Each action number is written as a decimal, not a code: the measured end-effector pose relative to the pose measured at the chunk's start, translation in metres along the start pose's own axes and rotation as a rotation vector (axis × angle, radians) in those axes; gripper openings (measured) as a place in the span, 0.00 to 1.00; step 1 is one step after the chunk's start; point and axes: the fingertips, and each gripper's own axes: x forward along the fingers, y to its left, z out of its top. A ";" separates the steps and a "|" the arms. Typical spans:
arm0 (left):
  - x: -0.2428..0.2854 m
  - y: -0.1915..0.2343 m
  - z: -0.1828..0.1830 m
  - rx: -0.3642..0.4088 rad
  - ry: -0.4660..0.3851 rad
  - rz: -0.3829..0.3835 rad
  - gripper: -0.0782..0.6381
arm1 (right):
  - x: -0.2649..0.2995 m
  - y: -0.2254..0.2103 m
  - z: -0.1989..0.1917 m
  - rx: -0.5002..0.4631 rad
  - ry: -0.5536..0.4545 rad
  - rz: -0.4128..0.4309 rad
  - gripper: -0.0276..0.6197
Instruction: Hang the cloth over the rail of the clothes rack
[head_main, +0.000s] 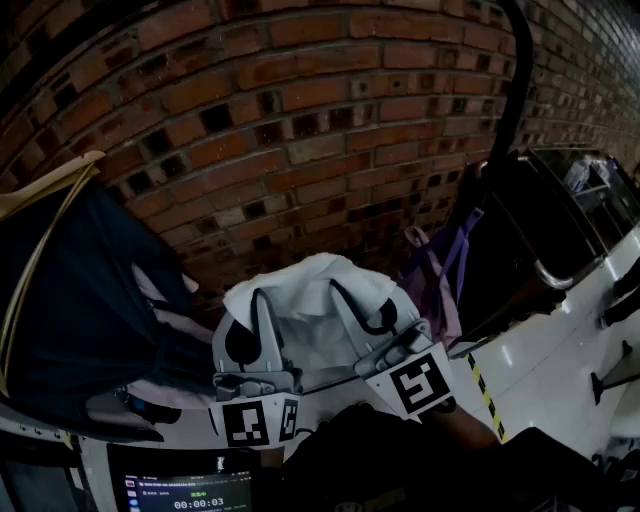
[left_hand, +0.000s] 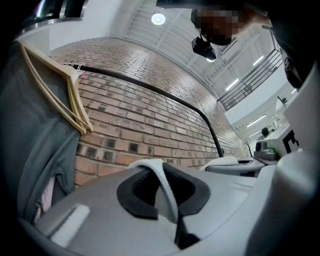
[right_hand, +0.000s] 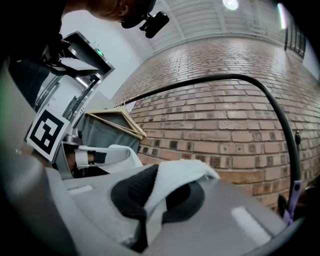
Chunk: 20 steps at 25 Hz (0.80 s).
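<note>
A white cloth (head_main: 318, 295) is held up in front of a brick wall, bunched between my two grippers. My left gripper (head_main: 258, 305) is shut on the cloth's left part; a thin white fold (left_hand: 161, 184) is pinched between its dark pads. My right gripper (head_main: 362, 306) is shut on the right part, with white cloth (right_hand: 172, 184) spilling over its pads. The black rail (right_hand: 210, 80) of the clothes rack arches overhead and bends down at the right (head_main: 512, 90). The cloth is below the rail and apart from it.
Dark garments (head_main: 80, 310) on wooden hangers (left_hand: 60, 90) hang at the left. A purple bag (head_main: 440, 275) hangs at the right by the rack's upright. White machines (head_main: 560, 330) stand at the right. A screen (head_main: 185, 490) is below.
</note>
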 end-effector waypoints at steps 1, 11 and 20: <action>0.000 0.001 0.003 0.008 -0.009 -0.005 0.13 | 0.000 0.000 0.004 -0.006 -0.007 0.004 0.07; 0.035 0.005 0.088 0.198 -0.186 -0.120 0.13 | 0.013 -0.017 0.082 -0.130 -0.167 0.059 0.07; 0.062 0.002 0.232 0.337 -0.426 -0.241 0.13 | 0.018 -0.054 0.215 -0.333 -0.400 0.097 0.07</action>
